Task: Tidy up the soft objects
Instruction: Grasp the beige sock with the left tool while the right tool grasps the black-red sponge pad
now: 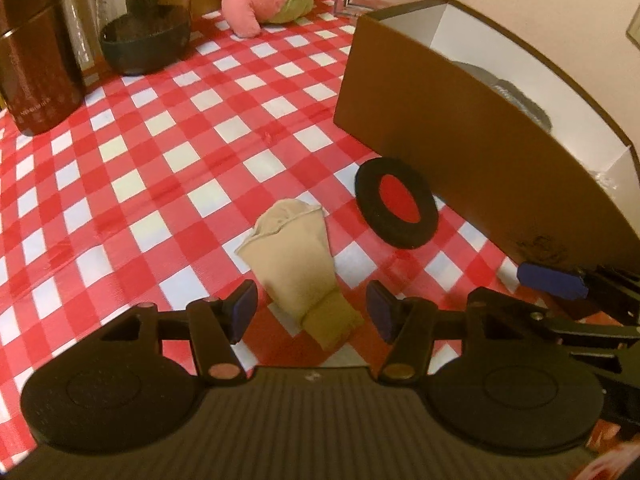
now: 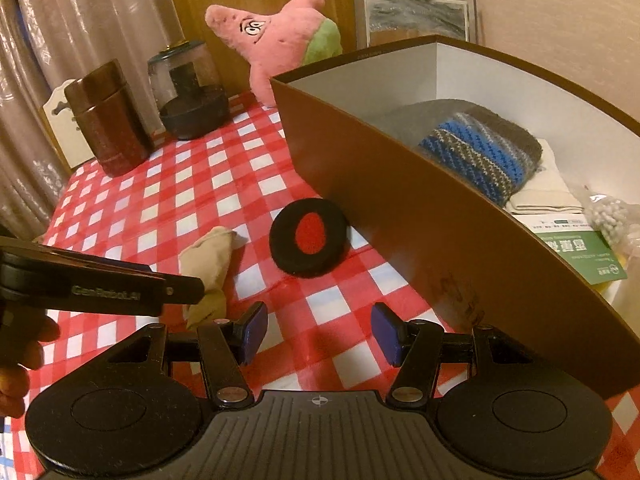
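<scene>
Right wrist view: "GenRobot.AI" marks the left gripper (image 2: 188, 290). Beige sock (image 1: 298, 264) lies lengthwise between its spread jaws, cuff nearest; right gripper (image 2: 319, 332) gapes empty.

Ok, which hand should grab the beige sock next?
Left, probably. The left gripper already has its open fingers straddling the beige sock. The right gripper is open over bare tablecloth, nearer the black ring beside the brown box.
</scene>
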